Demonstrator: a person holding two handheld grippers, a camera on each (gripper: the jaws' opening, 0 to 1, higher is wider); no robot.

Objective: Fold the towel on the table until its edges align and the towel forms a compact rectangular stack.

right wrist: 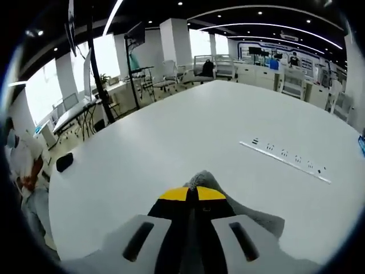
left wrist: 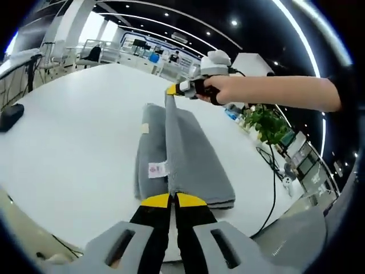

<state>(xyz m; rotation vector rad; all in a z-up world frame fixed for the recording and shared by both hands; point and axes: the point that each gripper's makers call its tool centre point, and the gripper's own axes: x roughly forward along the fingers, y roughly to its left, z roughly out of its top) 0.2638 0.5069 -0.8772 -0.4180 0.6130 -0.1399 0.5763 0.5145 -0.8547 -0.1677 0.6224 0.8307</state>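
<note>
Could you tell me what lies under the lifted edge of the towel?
Under the raised edge of the towel, held taut between both grippers, lie its own folded grey layers with a white label, resting on the white table. The table beneath them is covered.

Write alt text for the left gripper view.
Two grippers hold a raised fold of a gray towel above a white table: the left gripper is shut on the near end, and the right gripper, in a person's hand, pinches the far end. A white label shows on the towel.

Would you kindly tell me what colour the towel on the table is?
The towel is plain grey, with a small white label; it shows best in the left gripper view.
</note>
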